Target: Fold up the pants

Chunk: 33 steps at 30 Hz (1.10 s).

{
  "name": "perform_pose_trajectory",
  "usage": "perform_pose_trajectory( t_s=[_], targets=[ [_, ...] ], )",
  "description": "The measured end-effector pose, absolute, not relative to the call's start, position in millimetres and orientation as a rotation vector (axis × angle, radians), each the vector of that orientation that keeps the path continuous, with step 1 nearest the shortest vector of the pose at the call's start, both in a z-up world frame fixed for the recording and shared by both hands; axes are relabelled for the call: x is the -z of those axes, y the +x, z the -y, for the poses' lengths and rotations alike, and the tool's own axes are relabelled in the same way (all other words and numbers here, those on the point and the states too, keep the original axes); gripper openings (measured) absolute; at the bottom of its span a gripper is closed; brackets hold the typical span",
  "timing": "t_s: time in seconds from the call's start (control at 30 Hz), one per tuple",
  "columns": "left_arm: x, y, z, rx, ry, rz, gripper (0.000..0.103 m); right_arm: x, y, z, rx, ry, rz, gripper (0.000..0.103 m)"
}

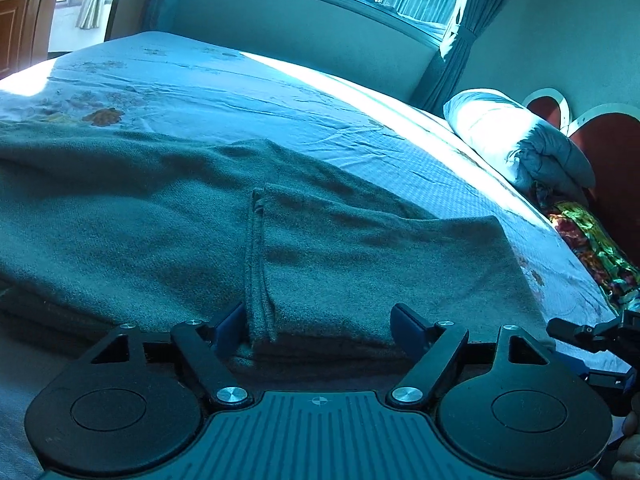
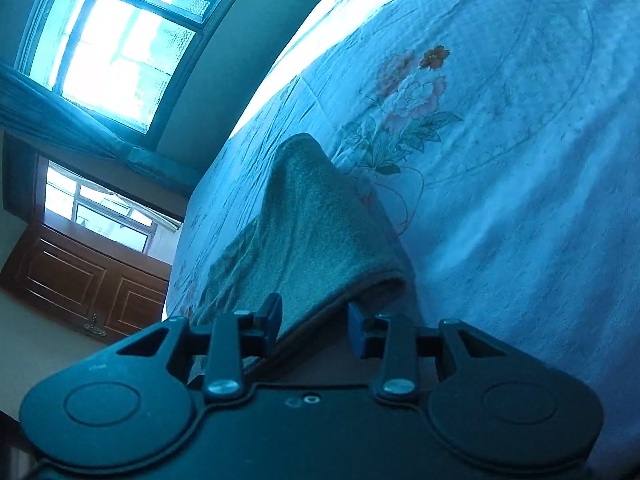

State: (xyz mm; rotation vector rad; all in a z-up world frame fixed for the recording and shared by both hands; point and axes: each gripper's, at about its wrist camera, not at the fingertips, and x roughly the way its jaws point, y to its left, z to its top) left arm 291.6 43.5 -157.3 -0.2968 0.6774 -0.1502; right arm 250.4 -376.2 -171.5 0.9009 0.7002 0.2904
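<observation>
Grey-green fleece pants point(image 1: 168, 216) lie spread on the bed, with a folded layer point(image 1: 360, 248) on top. My left gripper point(image 1: 320, 322) sits low at the near edge of that layer. Its blue pads point(image 1: 230, 322) stand apart with thick cloth between them, and I see no squeeze on it. In the right wrist view the pants point(image 2: 304, 216) rise off the sheet like a tent toward my right gripper point(image 2: 314, 314). That gripper is shut on their folded hem point(image 2: 360, 290). Part of the right gripper point(image 1: 596, 336) shows at the right edge of the left wrist view.
The bed has a pale floral sheet point(image 2: 500, 120). A rolled quilt point(image 1: 520, 140) and bright patterned cloth point(image 1: 592, 248) lie against the red headboard point(image 1: 612, 148). Beyond the bed are a wall, windows point(image 2: 116, 44) with curtains, and a wooden cabinet point(image 2: 80, 280).
</observation>
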Motion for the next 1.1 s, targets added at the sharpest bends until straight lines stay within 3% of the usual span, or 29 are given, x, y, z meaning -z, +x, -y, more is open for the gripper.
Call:
perform_pose_trajectory(
  t_s=[0.2, 0.27, 0.4, 0.6, 0.8, 0.83, 0.87, 1.0, 1.1],
  targets=[
    [157, 291, -48, 0.135, -0.3, -0.662, 0.078, 125, 281, 371, -0.401, 0.696, -0.627, 0.029],
    [157, 293, -48, 0.137, -0.296, -0.664, 0.078, 118, 306, 372, -0.484, 0.706, -0.726, 0.028],
    [158, 295, -48, 0.145, -0.268, -0.668, 0.078, 88, 313, 385, -0.469, 0.626, -0.567, 0.03],
    [159, 299, -43, 0.147, -0.248, -0.672, 0.078, 116, 378, 376, -0.32, 0.414, -0.688, 0.032],
    [161, 299, -43, 0.154, -0.246, -0.675, 0.078, 136, 391, 356, -0.319, 0.272, -0.752, 0.032],
    [161, 299, -43, 0.154, -0.246, -0.675, 0.078, 139, 392, 355, -0.344, 0.284, -0.769, 0.013],
    [160, 300, -42, 0.161, -0.246, -0.673, 0.078, 140, 391, 356, -0.366, 0.292, -0.76, 0.005],
    [158, 305, -37, 0.168, -0.227, -0.674, 0.078, 154, 395, 371, -0.262, 0.343, -0.78, 0.004],
    [159, 306, -38, 0.161, -0.237, -0.681, 0.078, 178, 397, 401, -0.236, 0.633, -0.801, 0.006]
  ],
)
